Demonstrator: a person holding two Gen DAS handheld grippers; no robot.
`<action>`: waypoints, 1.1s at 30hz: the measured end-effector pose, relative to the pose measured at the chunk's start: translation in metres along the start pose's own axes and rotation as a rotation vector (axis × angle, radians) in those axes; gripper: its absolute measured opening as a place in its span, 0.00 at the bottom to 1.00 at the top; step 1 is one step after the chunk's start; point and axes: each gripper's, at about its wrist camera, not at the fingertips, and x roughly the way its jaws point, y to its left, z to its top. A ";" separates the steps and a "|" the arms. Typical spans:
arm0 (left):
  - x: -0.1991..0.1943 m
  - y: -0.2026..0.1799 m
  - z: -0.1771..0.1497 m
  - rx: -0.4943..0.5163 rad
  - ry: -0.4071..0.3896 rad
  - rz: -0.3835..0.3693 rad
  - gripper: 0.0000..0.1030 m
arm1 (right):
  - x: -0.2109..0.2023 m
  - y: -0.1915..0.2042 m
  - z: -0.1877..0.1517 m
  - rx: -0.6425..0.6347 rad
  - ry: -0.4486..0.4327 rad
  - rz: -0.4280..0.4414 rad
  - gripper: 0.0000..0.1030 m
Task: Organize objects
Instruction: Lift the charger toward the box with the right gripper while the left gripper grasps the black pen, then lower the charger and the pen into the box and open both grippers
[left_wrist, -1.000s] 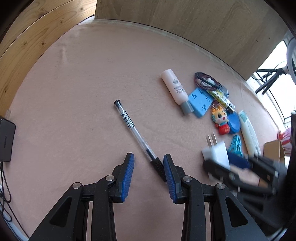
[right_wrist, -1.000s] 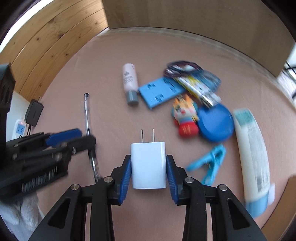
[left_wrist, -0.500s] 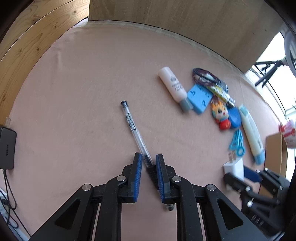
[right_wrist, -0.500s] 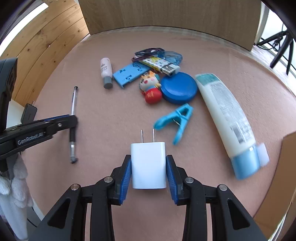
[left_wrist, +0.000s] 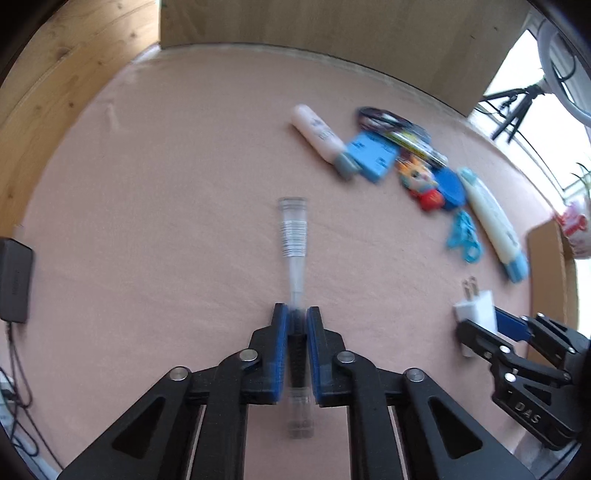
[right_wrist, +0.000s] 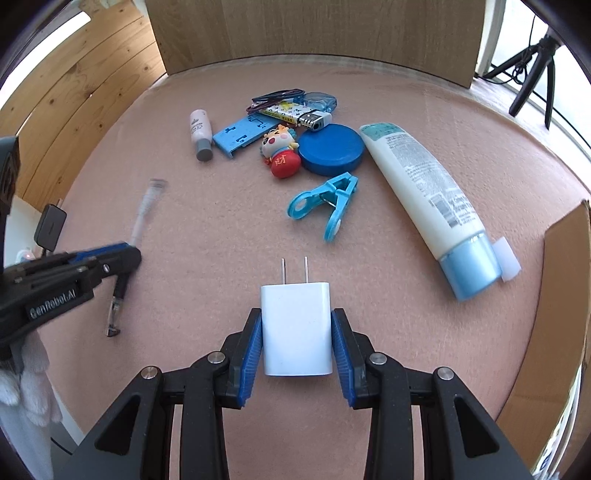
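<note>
My left gripper (left_wrist: 296, 317) is shut on a clear pen (left_wrist: 294, 236) by its black grip; the pen points straight ahead, blurred, above the pink tabletop (left_wrist: 166, 206). The right wrist view shows that same gripper (right_wrist: 125, 253) at the left with the pen (right_wrist: 146, 206) sticking out both ways. My right gripper (right_wrist: 297, 325) is shut on a white plug charger (right_wrist: 295, 328), prongs forward. The left wrist view has that charger (left_wrist: 476, 308) at its right edge.
A cluster lies at the back: small pink bottle (right_wrist: 200, 133), blue plastic holder (right_wrist: 243, 134), toy figure (right_wrist: 281, 151), blue round lid (right_wrist: 331, 148), lighter (right_wrist: 295, 112), blue clothes peg (right_wrist: 327, 206), large white tube (right_wrist: 424, 188). A cardboard box (right_wrist: 561, 295) stands right. A black adapter (left_wrist: 14, 280) sits left.
My left gripper closed on the pen and raised it, so it now points straight ahead. My right gripper drew back from the cluster, still holding the charger.
</note>
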 end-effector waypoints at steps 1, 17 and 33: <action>-0.001 -0.001 -0.002 0.000 -0.001 -0.006 0.10 | -0.001 -0.002 -0.002 0.010 -0.001 0.006 0.32; -0.009 -0.119 0.006 0.129 -0.037 -0.169 0.10 | -0.079 -0.075 -0.042 0.205 -0.131 0.006 0.32; -0.035 -0.300 -0.016 0.393 -0.023 -0.344 0.10 | -0.145 -0.185 -0.093 0.418 -0.238 -0.121 0.32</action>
